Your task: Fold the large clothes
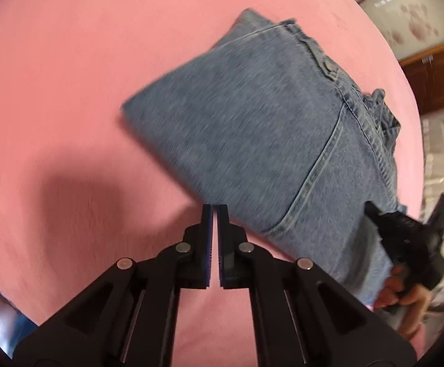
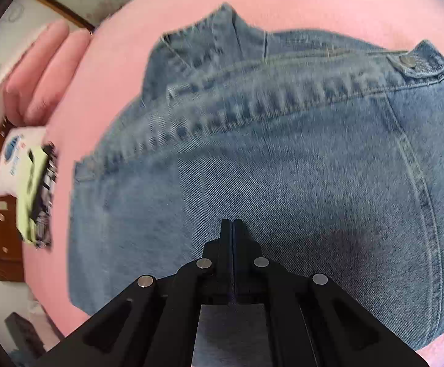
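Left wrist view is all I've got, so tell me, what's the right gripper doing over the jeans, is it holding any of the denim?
Observer: No. The right gripper is shut with nothing between its jaws, hanging over the middle of the folded jeans.
Operator: What's past the jeans on that side?
Observer: A white and yellow-green packet at the edge of the pink cover.
Operator: Any fastening showing on the waistband?
Observer: Yes, a metal button at its right end.
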{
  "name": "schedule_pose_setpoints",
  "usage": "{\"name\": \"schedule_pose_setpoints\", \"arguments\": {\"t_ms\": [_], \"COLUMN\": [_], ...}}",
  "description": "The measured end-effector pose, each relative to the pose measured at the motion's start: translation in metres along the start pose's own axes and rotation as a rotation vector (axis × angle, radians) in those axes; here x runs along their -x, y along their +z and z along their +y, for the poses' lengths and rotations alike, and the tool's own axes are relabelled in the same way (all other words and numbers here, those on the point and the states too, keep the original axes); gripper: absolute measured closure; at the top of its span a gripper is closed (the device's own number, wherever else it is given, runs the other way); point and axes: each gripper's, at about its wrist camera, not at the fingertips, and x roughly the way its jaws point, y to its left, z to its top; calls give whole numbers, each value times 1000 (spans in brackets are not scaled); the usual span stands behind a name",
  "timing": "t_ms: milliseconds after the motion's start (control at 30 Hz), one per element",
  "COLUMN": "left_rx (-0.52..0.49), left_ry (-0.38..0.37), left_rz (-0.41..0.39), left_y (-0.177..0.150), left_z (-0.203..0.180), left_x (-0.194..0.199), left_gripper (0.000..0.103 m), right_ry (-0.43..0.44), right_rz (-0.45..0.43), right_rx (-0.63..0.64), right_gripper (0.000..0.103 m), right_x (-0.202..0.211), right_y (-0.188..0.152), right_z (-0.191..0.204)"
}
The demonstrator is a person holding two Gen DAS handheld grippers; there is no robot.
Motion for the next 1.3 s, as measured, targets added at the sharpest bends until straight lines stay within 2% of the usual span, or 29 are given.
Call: {"name": "schedule_pose_setpoints", "arguments": {"t_ms": [200, 300, 333, 367, 400, 433, 500, 600, 733, 800, 867, 933, 1000, 1133, 1200, 1300], "left_rx": [93, 168, 186, 206, 233, 255, 264, 239, 265, 257, 274, 303, 297, 240, 216, 137], "left_ry": [-88, -185, -215, -245, -292, -333, -354, -341, -398, -396, -345, -342, -334, -334, -364, -454], "left_rz": [50, 56, 61, 68, 63, 50, 27, 0, -14, -56, -83, -106, -126, -172, -191, -262], "left_y": [-21, -29, -28, -26, -24, -20, -11, 6, 27, 39, 48, 50, 50, 51, 51, 43], "left_z": [25, 41, 44, 48, 53, 57, 59, 58, 61, 57, 55, 54, 52, 39, 29, 13], "left_x": [-5, -8, -12, -14, -16, -17, -17, -22, -33, -34, -33, -32, -30, -11, 1, 32], "left_gripper": [102, 97, 80, 56, 50, 48, 48, 48, 48, 58, 69, 74, 84, 90, 90, 92], "right_ry": [-82, -97, -98, -102, -104, -108, -116, -125, -136, -144, -155, -164, -170, -183, -185, -180], "right_rz": [42, 40, 37, 30, 26, 22, 18, 8, -1, -9, -18, -23, -26, -23, -22, -28], "right_rx": [110, 126, 122, 118, 117, 118, 118, 116, 104, 100, 95, 85, 71, 60, 66, 85], "right_gripper": [103, 103, 103, 103, 103, 103, 103, 103, 103, 103, 103, 103, 103, 103, 103, 103], "right_x": [-12, -20, -20, -21, -20, -18, -22, -27, -32, -31, -33, -33, -34, -36, -36, -36], "right_y": [1, 0, -1, -2, -3, -4, -1, -2, -4, -6, -6, -7, -8, -7, -6, -6], "right_z": [20, 30, 31, 33, 32, 32, 34, 37, 42, 42, 45, 46, 48, 51, 53, 53]}}
